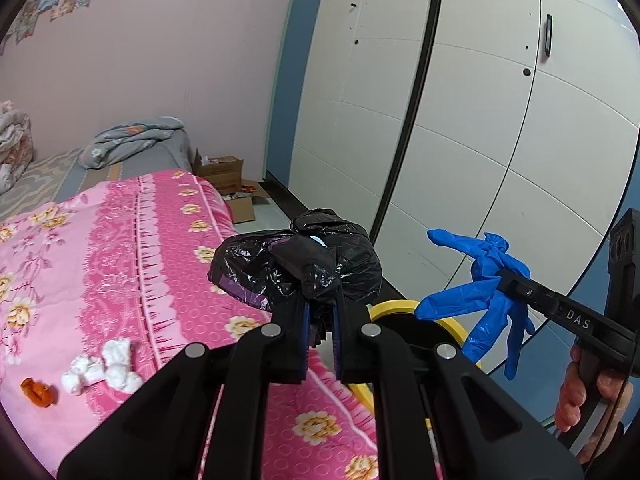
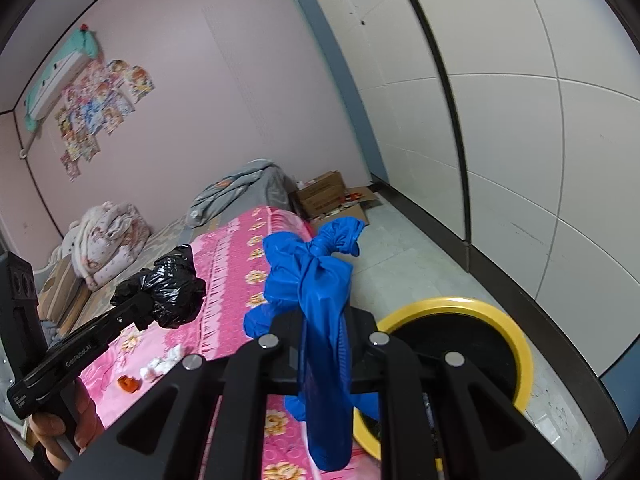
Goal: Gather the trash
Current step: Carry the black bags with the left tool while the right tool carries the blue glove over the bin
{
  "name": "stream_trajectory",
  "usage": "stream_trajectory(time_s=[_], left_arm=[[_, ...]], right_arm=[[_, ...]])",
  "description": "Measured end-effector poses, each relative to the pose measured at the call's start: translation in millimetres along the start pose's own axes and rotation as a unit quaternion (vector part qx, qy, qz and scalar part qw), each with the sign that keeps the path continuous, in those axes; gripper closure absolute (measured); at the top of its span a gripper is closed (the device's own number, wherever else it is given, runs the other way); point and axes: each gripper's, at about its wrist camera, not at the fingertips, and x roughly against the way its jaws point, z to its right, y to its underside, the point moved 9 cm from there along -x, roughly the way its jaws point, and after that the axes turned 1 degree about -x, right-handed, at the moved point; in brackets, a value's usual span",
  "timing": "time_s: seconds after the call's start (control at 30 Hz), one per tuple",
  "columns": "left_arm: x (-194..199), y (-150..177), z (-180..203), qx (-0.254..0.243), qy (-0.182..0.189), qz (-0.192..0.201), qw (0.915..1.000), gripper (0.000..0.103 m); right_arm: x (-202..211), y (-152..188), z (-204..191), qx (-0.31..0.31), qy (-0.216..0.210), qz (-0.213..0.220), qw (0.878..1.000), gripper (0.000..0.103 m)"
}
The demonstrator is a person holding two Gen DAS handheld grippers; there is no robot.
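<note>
Two grippers: the left gripper point(image 1: 320, 320) pinched one black bag point(image 1: 296, 264) mid-frame, and the right gripper point(image 2: 320, 344) pinched one knotted blue glove point(image 2: 316, 280). One yellow bin point(image 2: 516, 332) sat lower right, partly hidden. White tissue lumps point(image 1: 102, 368) blurred together on the bed point(image 1: 120, 240).

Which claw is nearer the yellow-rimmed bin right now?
Right. The right claw, shut on the blue glove, sits just beside the yellow-rimmed bin near its rim. The left claw, shut on the black bag, is farther off, over the bed's edge.
</note>
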Motion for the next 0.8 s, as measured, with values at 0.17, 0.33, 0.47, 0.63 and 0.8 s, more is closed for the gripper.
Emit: stream_trajectory(time_s=[0.17,0.33,0.47,0.63,0.8], left_arm=[[-27.7,-0.3,16.8,-0.009,0.006,-0.015,0.9998,0.095],[-60.0,11.4,35.4,-0.018,0.015,-0.036,0.9991,0.095],[-83.7,23.8,50.6,-0.028,0.025,-0.054,0.9978,0.095],[-117.3,44.6,67.6,-0.035,0.039,-0.080,0.9955,0.095],[-149.0,67.7,77.7,-0.036,0.045,-0.105,0.9927,0.095]], right_arm=[[-10.4,-4.4,30.4,-0.017,0.022,0.001,1.000,0.092],[-23.7,-1.4,59.6,-0.035,0.039,-0.007,0.999,0.091],[-35.3,6.4,82.1,-0.048,0.052,-0.018,0.997,0.091],[-51.2,17.3,106.6,-0.056,0.074,-0.033,0.995,0.091],[-67.1,28.6,130.5,-0.064,0.097,-0.045,0.992,0.091]])
